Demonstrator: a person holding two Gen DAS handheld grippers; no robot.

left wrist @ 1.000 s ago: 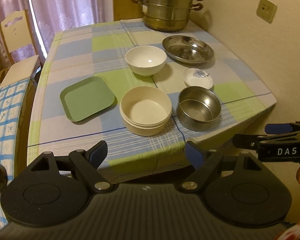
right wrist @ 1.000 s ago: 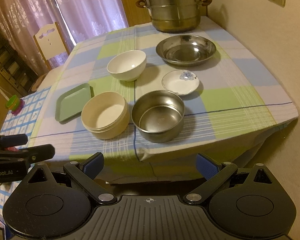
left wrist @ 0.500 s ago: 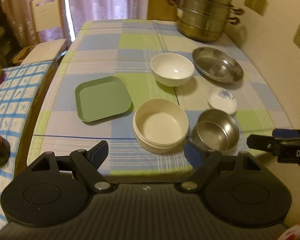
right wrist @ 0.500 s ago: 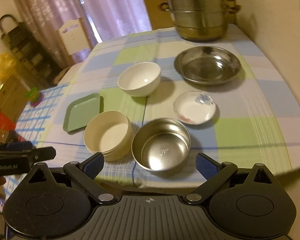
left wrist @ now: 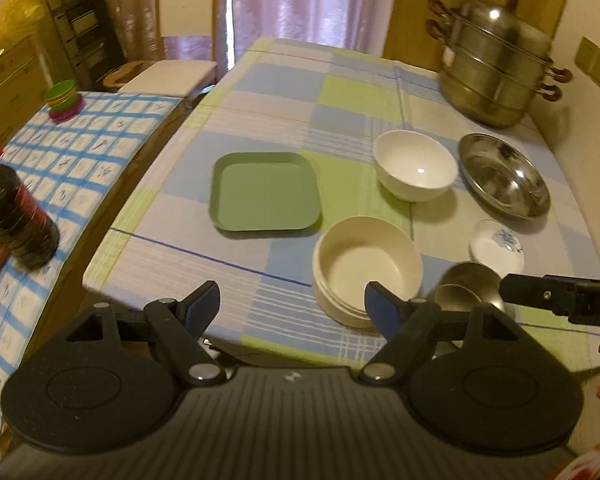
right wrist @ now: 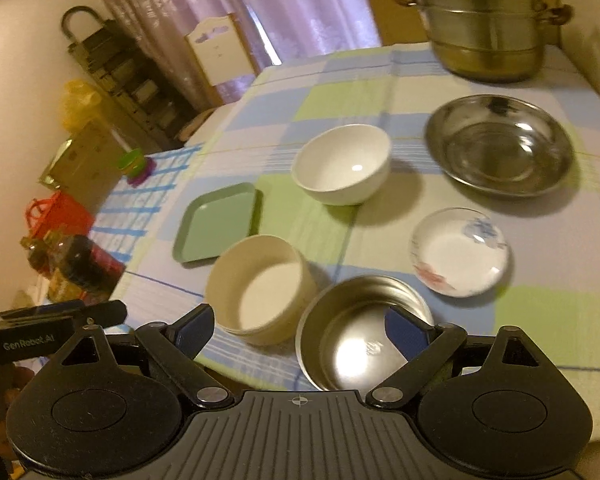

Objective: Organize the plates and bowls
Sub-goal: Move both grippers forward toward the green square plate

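Both grippers have pushed in over the table's near edge since a second ago; the dishes have not moved.

My left gripper (left wrist: 292, 300) is spread wide and holds nothing, its fingers above the near edge by the cream bowl (left wrist: 367, 270). My right gripper (right wrist: 299, 326) is just as wide and empty, one fingertip over the steel bowl (right wrist: 364, 334), which sits just beside the cream bowl. I see the green plate (left wrist: 265, 191) left of them, the white bowl (right wrist: 342, 164) behind, the steel dish (right wrist: 499, 144) to its right, and the small saucer (right wrist: 459, 251) between dish and steel bowl. A steamer pot (left wrist: 496, 76) stands at the tablecloth's (left wrist: 300, 92) far corner.
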